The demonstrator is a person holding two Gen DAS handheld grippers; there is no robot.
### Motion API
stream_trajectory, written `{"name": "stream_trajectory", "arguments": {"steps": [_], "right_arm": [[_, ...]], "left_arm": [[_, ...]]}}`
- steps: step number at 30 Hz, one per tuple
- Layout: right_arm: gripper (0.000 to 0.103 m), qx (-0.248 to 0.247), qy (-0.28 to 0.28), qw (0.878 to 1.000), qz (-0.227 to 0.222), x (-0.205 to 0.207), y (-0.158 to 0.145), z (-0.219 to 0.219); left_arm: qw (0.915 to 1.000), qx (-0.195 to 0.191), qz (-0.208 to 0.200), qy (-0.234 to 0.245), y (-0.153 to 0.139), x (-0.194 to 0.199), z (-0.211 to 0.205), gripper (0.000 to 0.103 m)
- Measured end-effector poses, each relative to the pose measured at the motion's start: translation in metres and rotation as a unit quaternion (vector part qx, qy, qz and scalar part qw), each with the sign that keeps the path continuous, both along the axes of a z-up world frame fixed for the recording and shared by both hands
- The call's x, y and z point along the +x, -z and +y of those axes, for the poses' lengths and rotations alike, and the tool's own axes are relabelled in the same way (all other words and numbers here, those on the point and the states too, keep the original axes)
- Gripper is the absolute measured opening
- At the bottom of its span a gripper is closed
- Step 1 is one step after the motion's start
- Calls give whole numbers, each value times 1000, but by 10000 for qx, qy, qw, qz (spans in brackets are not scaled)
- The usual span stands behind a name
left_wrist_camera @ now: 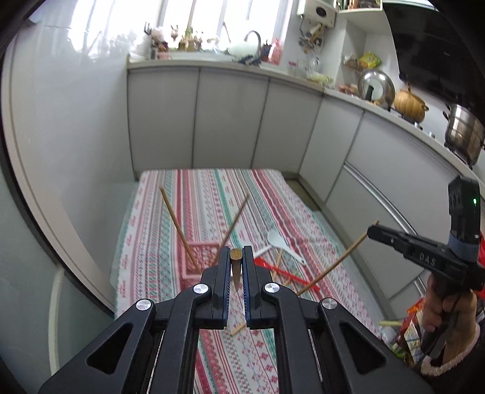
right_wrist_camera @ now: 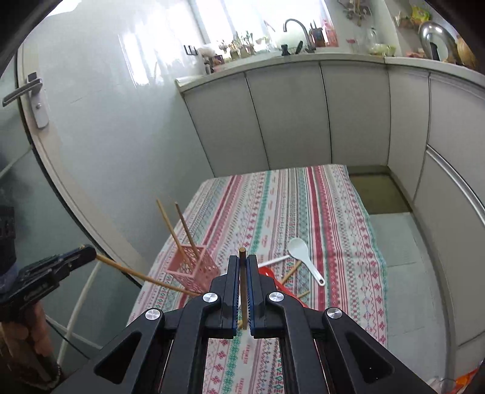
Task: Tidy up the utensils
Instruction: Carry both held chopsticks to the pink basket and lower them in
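Note:
My left gripper (left_wrist_camera: 236, 253) is shut on a wooden chopstick (left_wrist_camera: 235, 266) held above the table; it also shows at the left of the right wrist view (right_wrist_camera: 88, 251). My right gripper (right_wrist_camera: 242, 260) is shut on another chopstick (right_wrist_camera: 242, 285), seen at the right of the left wrist view (left_wrist_camera: 371, 232). A pink slotted holder (left_wrist_camera: 198, 260) (right_wrist_camera: 195, 265) stands on the striped tablecloth (left_wrist_camera: 212, 194) with two chopsticks (right_wrist_camera: 178, 230) leaning in it. A white spoon (right_wrist_camera: 303, 253) (left_wrist_camera: 280, 241) and a red utensil (left_wrist_camera: 282, 272) lie beside the holder, with loose chopsticks.
Grey cabinets (left_wrist_camera: 230, 118) wall the table's far and right sides. A counter holds a sink tap (right_wrist_camera: 295, 25), pots (left_wrist_camera: 463, 130) and clutter. A door with a handle (right_wrist_camera: 25, 89) is at the left. The cloth's far half (right_wrist_camera: 303, 194) lies bare.

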State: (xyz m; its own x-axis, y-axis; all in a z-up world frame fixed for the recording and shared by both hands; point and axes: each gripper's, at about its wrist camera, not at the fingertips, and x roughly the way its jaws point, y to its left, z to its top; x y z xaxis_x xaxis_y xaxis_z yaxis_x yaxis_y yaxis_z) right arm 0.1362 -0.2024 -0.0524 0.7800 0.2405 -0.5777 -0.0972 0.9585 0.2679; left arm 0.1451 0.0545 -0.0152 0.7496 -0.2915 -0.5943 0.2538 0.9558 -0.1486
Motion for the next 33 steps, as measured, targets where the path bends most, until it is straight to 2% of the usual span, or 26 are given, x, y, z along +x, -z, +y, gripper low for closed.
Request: {"name": "stream_trajectory", "arguments": {"steps": [6, 9, 13, 24, 33], "right_arm": [[4, 81, -109, 9996, -242, -3, -19, 11], [4, 128, -163, 9993, -311, -3, -24, 16], [4, 203, -211, 9989, -370, 0, -28, 22], [4, 496, -233, 9964, -652, 6, -45, 38], [4, 870, -239, 9931, -751, 30, -39, 54]], "left_arm": [[9986, -194, -345, -341, -27, 0, 20, 7], [9978, -298, -347, -470, -30, 5, 29, 7], [9973, -224, -323, -620, -27, 12, 35, 7], [9949, -41, 516, -867, 26, 62, 41, 7], [9911, -316, 940, -890, 57, 92, 47, 7]]}}
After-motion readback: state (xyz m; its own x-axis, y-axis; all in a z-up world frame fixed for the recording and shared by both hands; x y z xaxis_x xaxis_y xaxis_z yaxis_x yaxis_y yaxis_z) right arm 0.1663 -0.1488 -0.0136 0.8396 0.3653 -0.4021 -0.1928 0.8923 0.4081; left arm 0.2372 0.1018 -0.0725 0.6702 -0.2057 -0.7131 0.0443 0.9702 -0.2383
